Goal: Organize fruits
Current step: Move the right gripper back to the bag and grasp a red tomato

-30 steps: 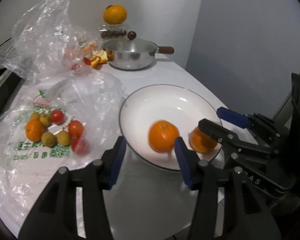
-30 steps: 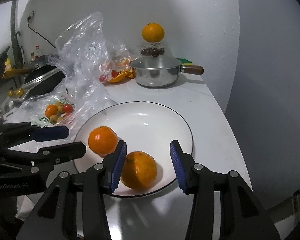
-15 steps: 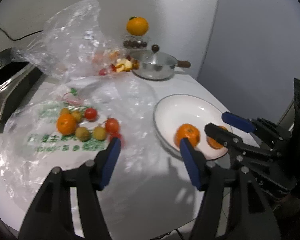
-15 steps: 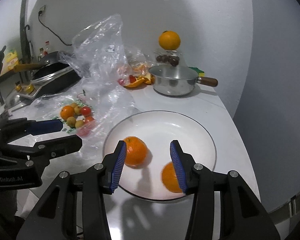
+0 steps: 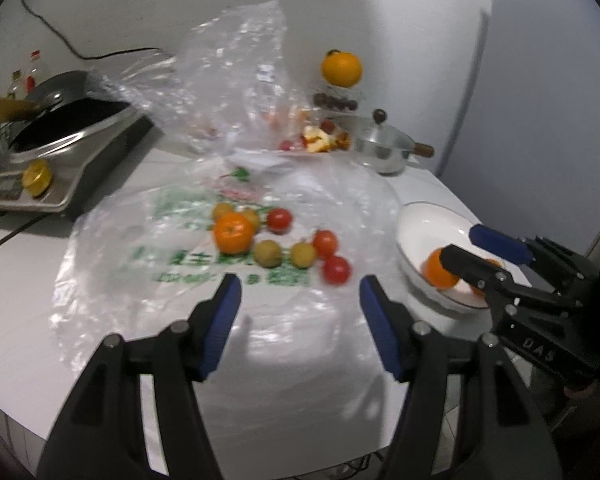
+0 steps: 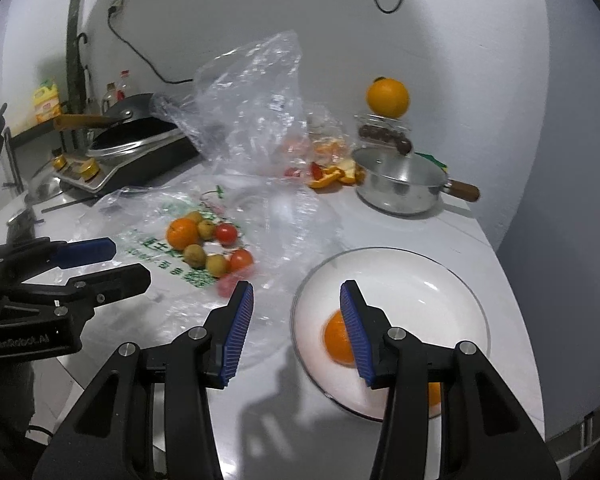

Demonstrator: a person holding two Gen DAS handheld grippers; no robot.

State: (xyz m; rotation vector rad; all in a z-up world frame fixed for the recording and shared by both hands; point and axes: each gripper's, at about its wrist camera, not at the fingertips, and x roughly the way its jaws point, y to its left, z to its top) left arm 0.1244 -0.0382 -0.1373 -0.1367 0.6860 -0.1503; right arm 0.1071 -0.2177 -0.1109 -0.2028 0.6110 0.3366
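While both grippers gape empty, the orange [image 5: 233, 232] lies stem-up.

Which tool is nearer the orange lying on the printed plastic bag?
Left. The left tool is open and faces the orange on the bag, just short of the fruit cluster. The right tool is open too, straddling the white plate's near rim, farther away.
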